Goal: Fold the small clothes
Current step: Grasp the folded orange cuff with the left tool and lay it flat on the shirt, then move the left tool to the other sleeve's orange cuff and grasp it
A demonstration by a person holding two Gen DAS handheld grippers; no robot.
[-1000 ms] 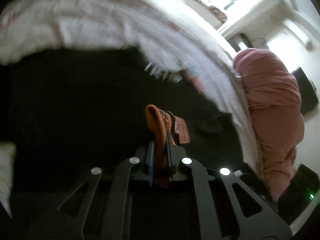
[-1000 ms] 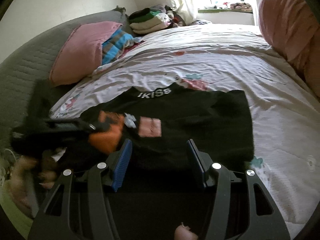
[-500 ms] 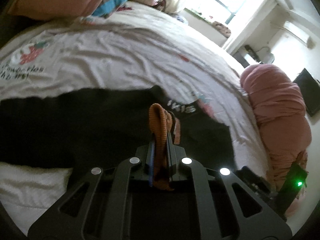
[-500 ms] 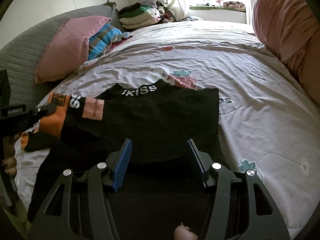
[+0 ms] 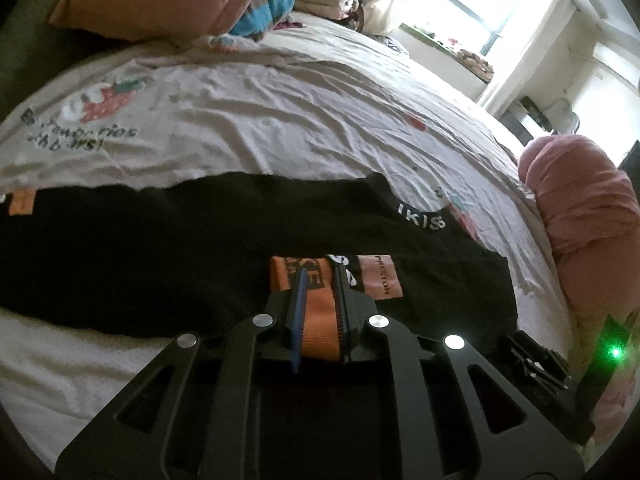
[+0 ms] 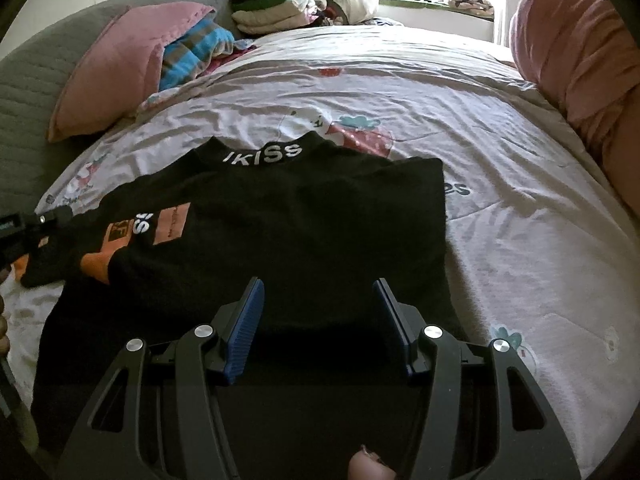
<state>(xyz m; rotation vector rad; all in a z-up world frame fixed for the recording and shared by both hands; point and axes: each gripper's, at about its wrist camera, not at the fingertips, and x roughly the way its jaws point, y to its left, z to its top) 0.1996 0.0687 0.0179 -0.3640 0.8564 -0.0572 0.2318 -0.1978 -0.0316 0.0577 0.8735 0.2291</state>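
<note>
**One sleeve cuff in hand, one fold to finish**

Two grippers worked a black top (image 6: 280, 216) lying flat on the wrinkled printed bedsheet (image 6: 500, 128). The left gripper (image 5: 320, 292) had its jaws just beginning to part, the orange ribbed cuff (image 5: 318, 320) between its pads. The right gripper (image 6: 318, 312) hovered half-spread over the hem, gripping nothing. To land the sleeve well, lay it straight across the body, cuff edge square, then smooth it. The knit looked soft and limp; a pink pillow (image 6: 120, 64) sat beyond.
</note>
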